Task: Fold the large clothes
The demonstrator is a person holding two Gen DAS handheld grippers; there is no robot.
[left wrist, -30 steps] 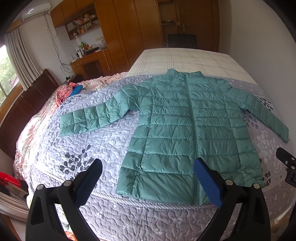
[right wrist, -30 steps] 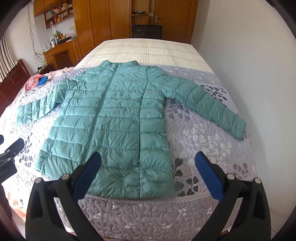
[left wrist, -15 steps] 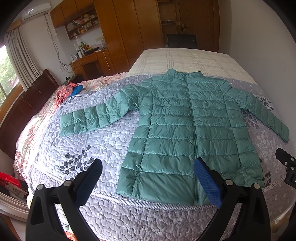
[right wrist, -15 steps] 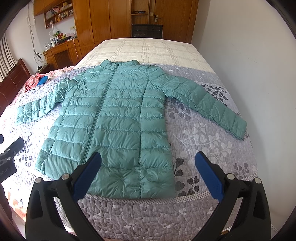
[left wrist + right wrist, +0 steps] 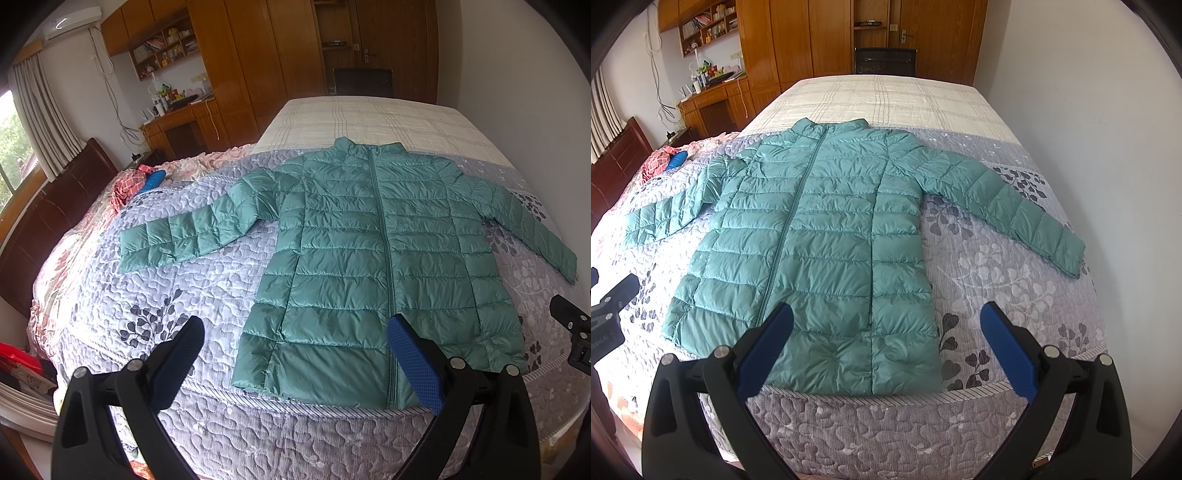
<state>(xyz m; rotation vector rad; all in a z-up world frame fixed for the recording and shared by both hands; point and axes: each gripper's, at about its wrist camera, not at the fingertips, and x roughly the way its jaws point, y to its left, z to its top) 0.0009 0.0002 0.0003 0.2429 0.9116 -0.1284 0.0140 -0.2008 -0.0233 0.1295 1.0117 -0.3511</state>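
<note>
A green quilted puffer jacket (image 5: 369, 266) lies flat and zipped on the bed, collar away from me, both sleeves spread out. It also shows in the right wrist view (image 5: 820, 251). My left gripper (image 5: 295, 354) is open and empty, held above the bed's near edge over the jacket's left hem. My right gripper (image 5: 886, 343) is open and empty above the jacket's right hem corner. The left sleeve (image 5: 192, 232) points left and the right sleeve (image 5: 1004, 206) points right.
The bed carries a grey leaf-patterned quilt (image 5: 166, 295) with a plaid cover (image 5: 369, 118) farther back. A red cloth and a blue object (image 5: 147, 181) lie at the left. A dark headboard (image 5: 48, 218) stands left, a white wall (image 5: 1089, 129) right, wooden cabinets (image 5: 258, 66) behind.
</note>
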